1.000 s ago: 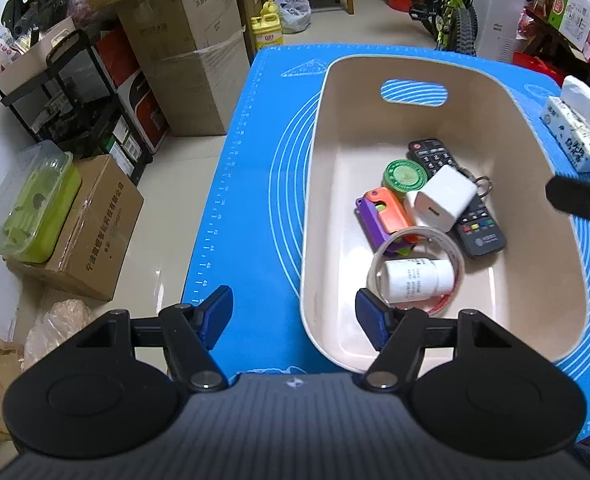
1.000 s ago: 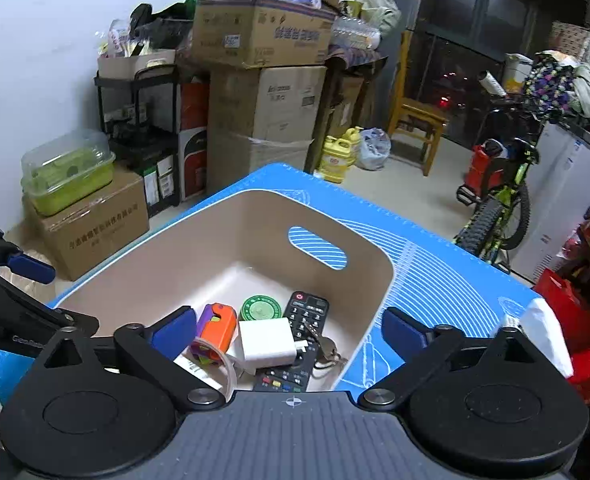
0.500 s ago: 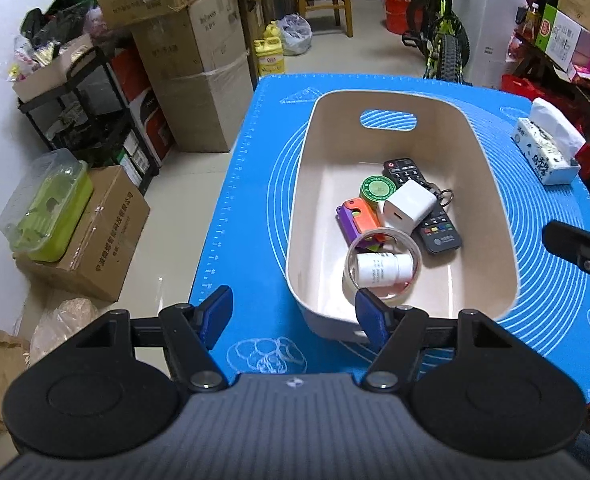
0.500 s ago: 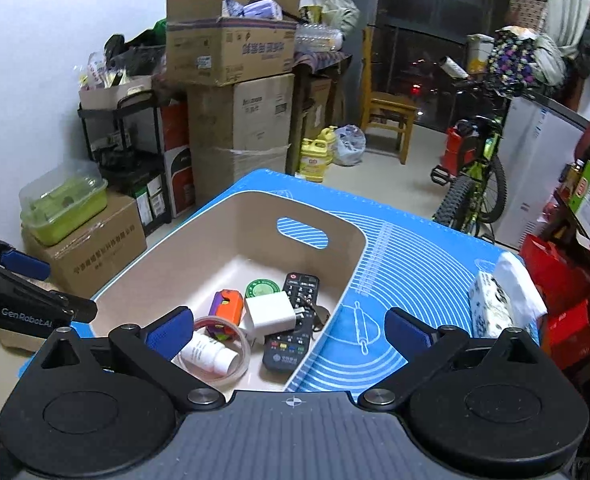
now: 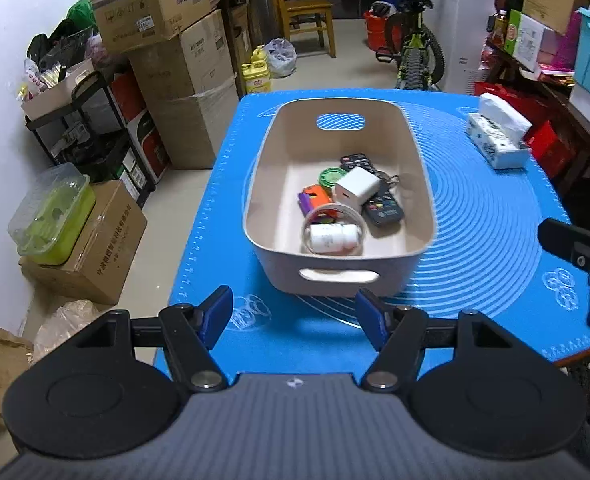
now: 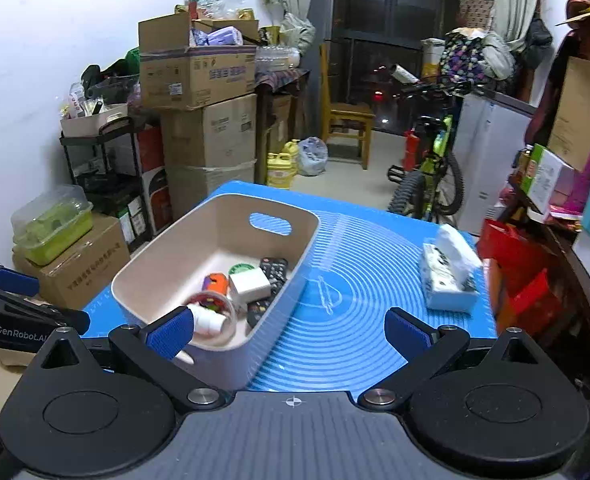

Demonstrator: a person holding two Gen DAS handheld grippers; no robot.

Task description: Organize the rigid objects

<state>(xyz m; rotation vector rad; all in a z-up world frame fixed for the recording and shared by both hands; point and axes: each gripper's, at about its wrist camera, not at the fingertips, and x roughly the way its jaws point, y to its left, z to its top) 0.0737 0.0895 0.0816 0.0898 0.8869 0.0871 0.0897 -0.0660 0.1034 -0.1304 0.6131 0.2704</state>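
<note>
A beige bin (image 5: 425, 200) stands on the blue mat (image 5: 487, 216); it also shows in the right wrist view (image 6: 163, 256). In it lie a white pill bottle (image 5: 333, 239) inside a clear tape ring (image 5: 315, 216), a white charger cube (image 5: 356, 191), a black remote (image 5: 383, 208), a green round tin (image 5: 331, 176) and an orange and purple item (image 5: 315, 198). My left gripper (image 5: 295, 314) is open and empty, above the mat's near edge, short of the bin. My right gripper (image 6: 289, 330) is open and empty, to the right of the bin's near end.
A tissue pack (image 5: 497, 136) lies at the mat's far right; it also shows in the right wrist view (image 6: 449, 276). Cardboard boxes (image 5: 191, 80), a black shelf (image 5: 91, 128) and a green lidded tub (image 5: 51, 216) stand on the floor to the left. A bicycle (image 6: 431, 172) stands beyond the table.
Both grippers have pulled back and up from the bin, which now looks smaller and farther. Both stay open and empty. The items in the bin have not moved.
</note>
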